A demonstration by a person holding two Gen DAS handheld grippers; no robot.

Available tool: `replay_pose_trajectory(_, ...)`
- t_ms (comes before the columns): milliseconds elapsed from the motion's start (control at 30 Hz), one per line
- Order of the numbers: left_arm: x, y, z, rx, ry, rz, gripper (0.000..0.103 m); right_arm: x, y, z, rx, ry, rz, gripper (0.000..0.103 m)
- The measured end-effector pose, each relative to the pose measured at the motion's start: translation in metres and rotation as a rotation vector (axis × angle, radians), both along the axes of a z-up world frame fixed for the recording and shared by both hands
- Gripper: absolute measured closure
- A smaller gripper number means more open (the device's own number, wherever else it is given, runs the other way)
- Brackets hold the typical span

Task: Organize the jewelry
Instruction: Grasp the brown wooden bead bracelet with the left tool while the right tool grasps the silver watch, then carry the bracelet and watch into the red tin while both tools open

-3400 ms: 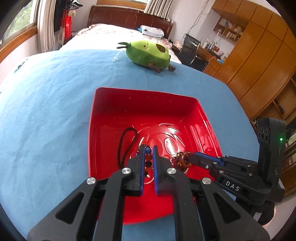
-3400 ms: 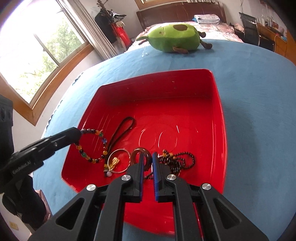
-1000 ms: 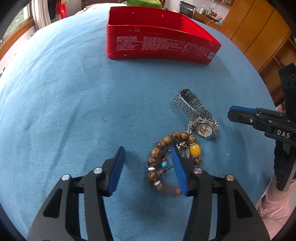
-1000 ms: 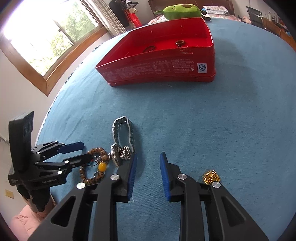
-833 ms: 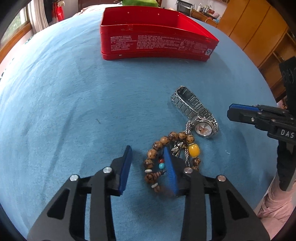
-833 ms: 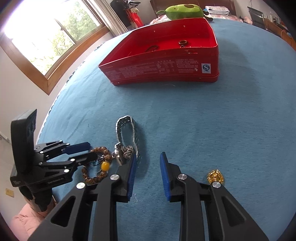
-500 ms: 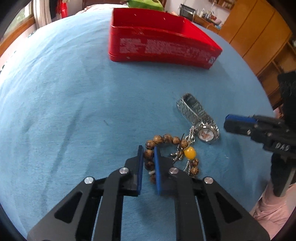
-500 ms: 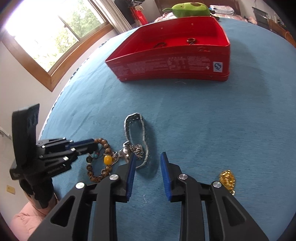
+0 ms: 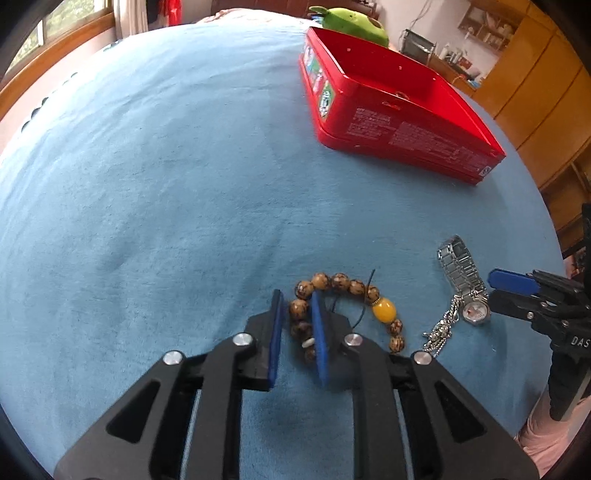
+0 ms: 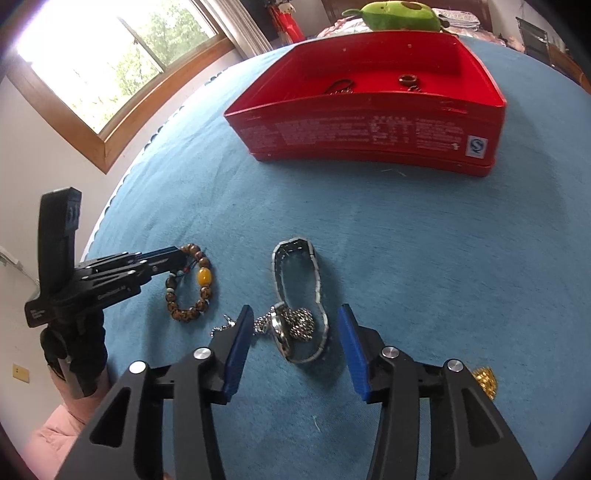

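A brown bead bracelet [image 9: 341, 282] with a yellow bead lies on the blue cloth; it also shows in the right wrist view [image 10: 192, 282]. My left gripper [image 9: 297, 325] is shut on the bracelet's left side. A silver watch [image 10: 299, 306] with a chain lies to its right, also seen in the left wrist view [image 9: 461, 280]. My right gripper [image 10: 293, 343] is open, its fingers either side of the watch face. The red tin [image 10: 369, 125] holds several pieces of jewelry.
A small gold trinket [image 10: 484, 378] lies at the right, beside my right gripper. A green avocado plush [image 10: 402, 16] sits behind the tin [image 9: 399, 122]. The blue cloth [image 9: 166, 184] covers the whole table. Wooden cabinets stand at the right.
My left gripper closed on the bead bracelet and swung left. My right gripper opened wider and moved over the watch. Earlier both grippers were in the red tin.
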State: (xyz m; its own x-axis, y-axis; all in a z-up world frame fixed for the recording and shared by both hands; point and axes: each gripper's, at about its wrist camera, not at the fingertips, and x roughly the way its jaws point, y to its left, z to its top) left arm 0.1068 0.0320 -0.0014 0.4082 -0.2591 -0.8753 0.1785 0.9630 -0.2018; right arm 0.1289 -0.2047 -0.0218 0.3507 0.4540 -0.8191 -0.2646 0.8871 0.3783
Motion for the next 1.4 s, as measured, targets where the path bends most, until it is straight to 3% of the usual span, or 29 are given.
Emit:
replay_pose_trajectory(33,-0.001,-0.001,0.002,0.008,-0.012,-0.001,0.071,0.002,0.001,-0.001,-0.006,0.005,-0.001,0.055)
replay_pose_trajectory(67,-0.001,-0.002,0.002,0.019,-0.023,-0.001,0.054,0.003,0.002,-0.003,-0.013,0.009,-0.005,0.055)
replay_pose_trajectory(100,-0.002,-0.004,0.004,0.04,-0.039,0.004,0.049,0.005,0.004,-0.003,-0.018,0.012,-0.005,0.055)
replay_pose_trajectory(167,-0.002,-0.003,0.005,0.089,-0.064,0.017,0.049,0.009,0.007,-0.005,-0.024,0.018,-0.003,0.055)
replay_pose_trajectory(333,0.001,-0.004,-0.001,0.104,-0.063,0.006,0.049,0.019,0.016,-0.01,-0.056,0.024,0.003,0.055)
replay_pose_trajectory(433,0.001,-0.014,-0.003,0.106,-0.064,-0.02,0.052,0.019,0.02,-0.009,-0.082,0.01,0.009,0.055)
replay_pose_trajectory(467,0.0,-0.018,-0.004,0.111,-0.066,-0.029,0.057,0.02,0.023,-0.009,-0.092,0.005,0.011,0.055)
replay_pose_trajectory(567,-0.003,-0.027,-0.004,0.121,-0.073,-0.054,0.074,0.019,0.03,-0.01,-0.165,-0.036,0.015,0.073)
replay_pose_trajectory(700,-0.002,-0.033,-0.004,0.107,-0.069,-0.07,0.093,0.018,0.031,-0.01,-0.131,-0.031,0.033,0.093)
replay_pose_trajectory(767,-0.002,-0.033,-0.005,0.104,-0.07,-0.067,0.093,0.016,0.028,-0.008,-0.119,-0.034,0.03,0.098)
replay_pose_trajectory(1067,-0.003,-0.019,0.004,-0.021,-0.056,-0.047,0.093,-0.003,-0.008,0.016,0.017,-0.065,-0.003,0.099)
replay_pose_trajectory(1400,-0.016,-0.019,0.047,-0.105,-0.141,-0.073,0.093,-0.014,-0.027,0.043,0.029,-0.132,-0.038,0.099)
